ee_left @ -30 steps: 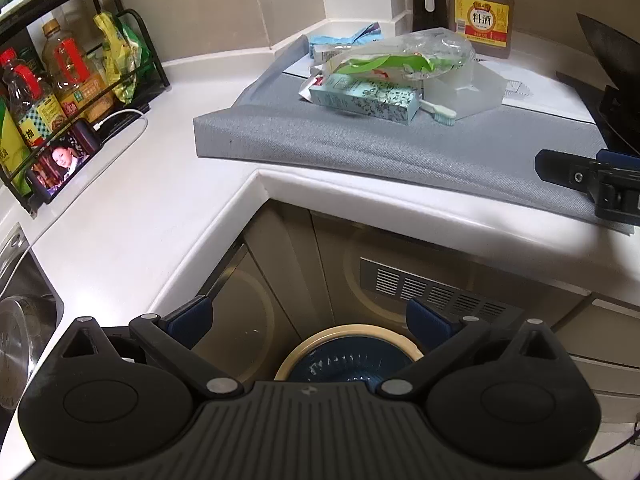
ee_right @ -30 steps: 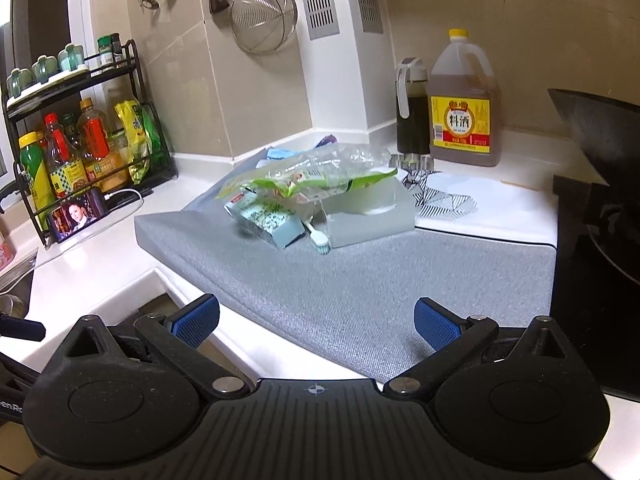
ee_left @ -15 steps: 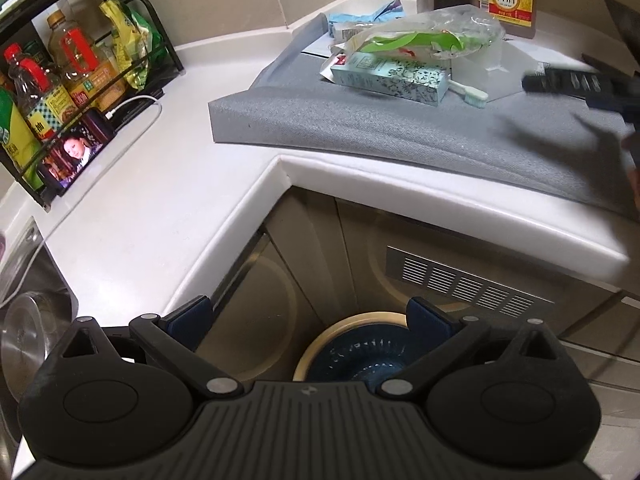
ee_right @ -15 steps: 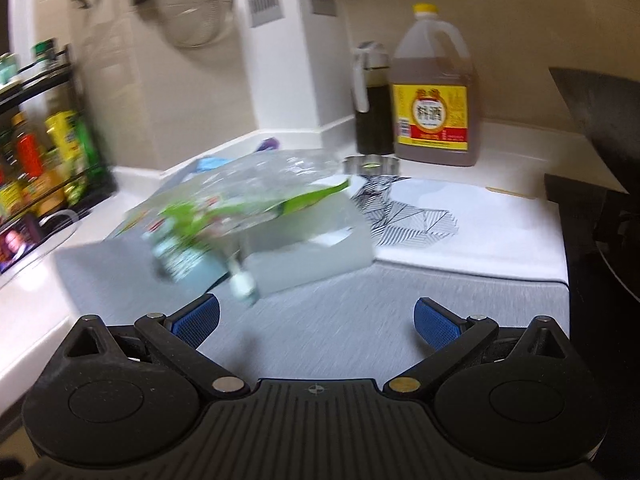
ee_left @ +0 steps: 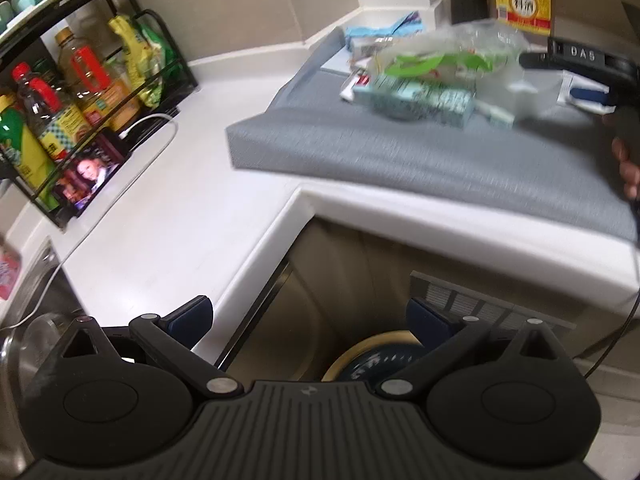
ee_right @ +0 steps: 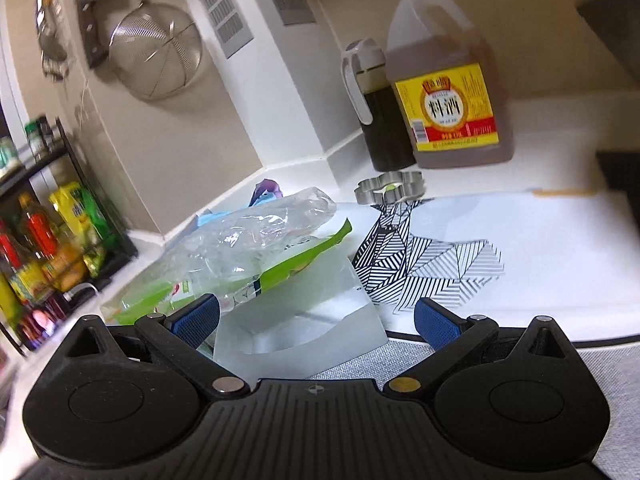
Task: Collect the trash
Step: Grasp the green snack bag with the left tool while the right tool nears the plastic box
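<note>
The white worktop (ee_left: pixel 192 200) wraps an inner corner, and a grey mat (ee_left: pixel 400 160) lies along its front edge, seemingly to gather the rubbish in 1 spot. On the mat, toward the back corner, the trash is heaped: a clear plastic bag with green print (ee_right: pixel 256 248) draped over a frosted plastic box (ee_right: pixel 320 320), and a pale green carton (ee_left: pixel 416 98) just beside them. Below the worktop's inner corner a bin (ee_left: pixel 372 356) waits, likely the destination. The left tool (ee_left: pixel 308 316) hangs above it, jaws apart and empty. The right tool (ee_right: pixel 316 320), jaws apart, faces the box, probably to grip it.
</note>
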